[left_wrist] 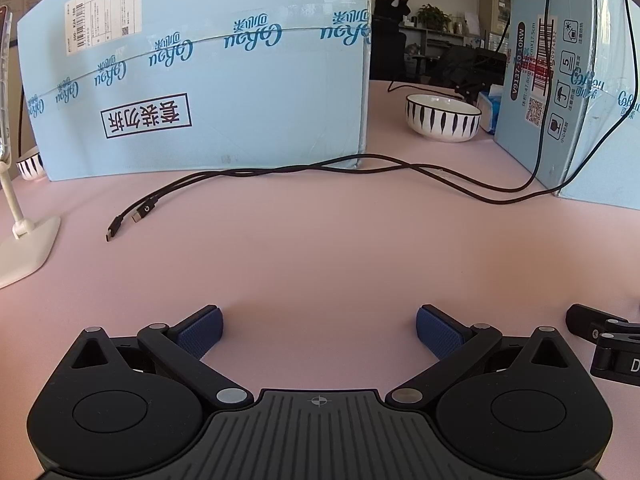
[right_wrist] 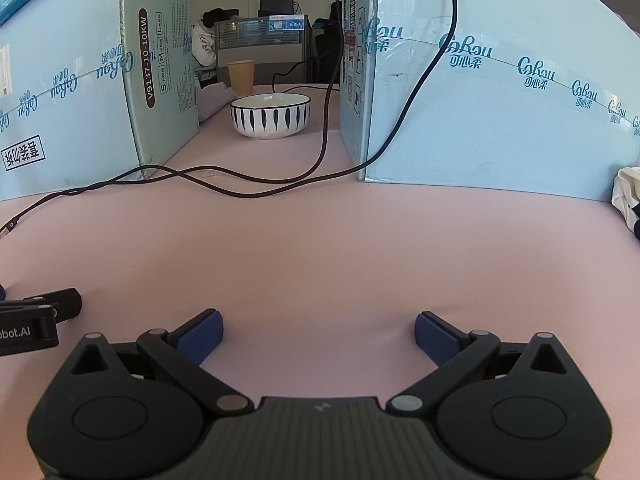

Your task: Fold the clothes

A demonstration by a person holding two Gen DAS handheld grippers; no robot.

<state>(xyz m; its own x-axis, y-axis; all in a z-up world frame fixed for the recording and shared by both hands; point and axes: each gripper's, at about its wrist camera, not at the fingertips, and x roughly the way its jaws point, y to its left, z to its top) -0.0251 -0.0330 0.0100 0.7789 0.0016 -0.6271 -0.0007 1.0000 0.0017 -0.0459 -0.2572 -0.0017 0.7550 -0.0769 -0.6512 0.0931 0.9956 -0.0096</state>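
Observation:
My left gripper [left_wrist: 319, 330] rests low over the pink table [left_wrist: 320, 248], open wide, with nothing between its blue pads [left_wrist: 200, 330]. My right gripper [right_wrist: 319, 332] is likewise open and empty over the same table [right_wrist: 320, 248]. Each gripper shows at the edge of the other's view: the right gripper [left_wrist: 604, 344] at the right of the left wrist view, the left gripper [right_wrist: 36, 318] at the left of the right wrist view. A cream garment with dark marks [right_wrist: 628, 200] peeks in at the far right edge of the right wrist view, mostly cut off.
Two large pale blue cartons [left_wrist: 200, 72] [right_wrist: 500, 92] stand at the back with a gap between them. A striped bowl [left_wrist: 442, 117] [right_wrist: 271, 115] sits in the gap. Two black cables [left_wrist: 280, 174] trail across the table. A white stand [left_wrist: 24, 240] is at the left, a paper cup [right_wrist: 241, 76] behind.

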